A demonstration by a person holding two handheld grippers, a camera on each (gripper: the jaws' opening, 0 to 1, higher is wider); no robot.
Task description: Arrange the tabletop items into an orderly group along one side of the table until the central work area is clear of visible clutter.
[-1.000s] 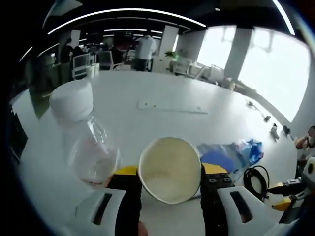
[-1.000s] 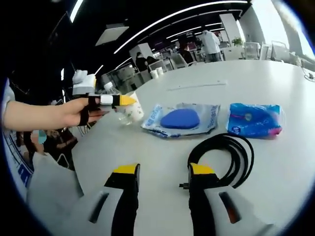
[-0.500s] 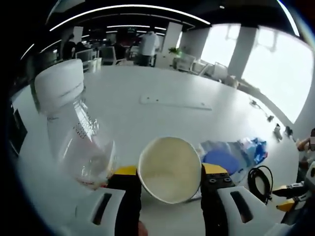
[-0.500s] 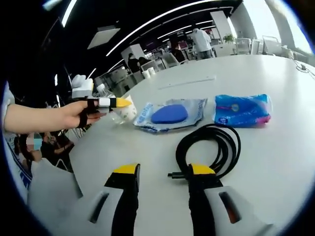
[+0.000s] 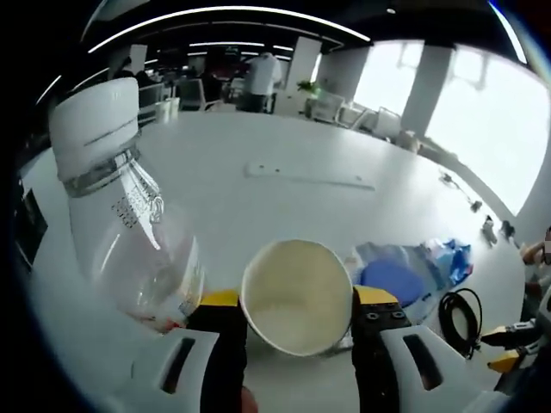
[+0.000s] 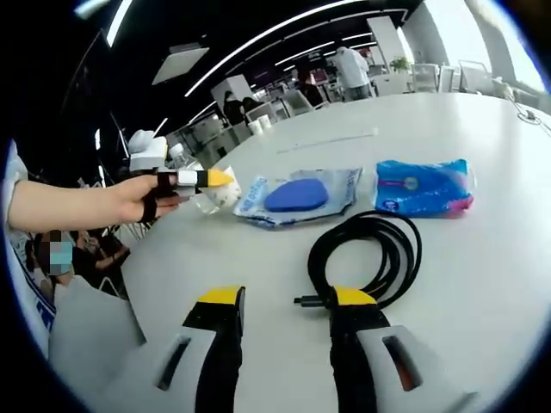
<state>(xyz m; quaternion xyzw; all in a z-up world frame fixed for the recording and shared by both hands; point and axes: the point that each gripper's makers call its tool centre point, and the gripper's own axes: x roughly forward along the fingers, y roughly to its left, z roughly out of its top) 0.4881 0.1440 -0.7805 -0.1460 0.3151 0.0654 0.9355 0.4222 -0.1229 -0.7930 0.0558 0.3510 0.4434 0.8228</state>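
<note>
Stretching across an open office with ceiling strip lights, the white table [image 6: 482, 284] is carrying a black cable coil [image 6: 362, 258], a blue sponge packet [image 6: 297, 196] and a blue wipes pack [image 6: 422, 188]. The left gripper [image 5: 297, 305] is clamping a paper cup [image 5: 297, 297], its contents unclear, beside a clear bottle [image 5: 129, 232]. The right gripper [image 6: 284, 301] is hanging with jaws apart.

right hand-held gripper [image 6: 285, 314]: jaws apart, empty | black cable [image 6: 365, 256] coiled just ahead | blue packet [image 6: 422, 188] beyond

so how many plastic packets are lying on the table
2. A clear packet holding a blue object lies beyond the black cable coil; a blue packet lies to its right, apart from it. None seems hidden.
</note>
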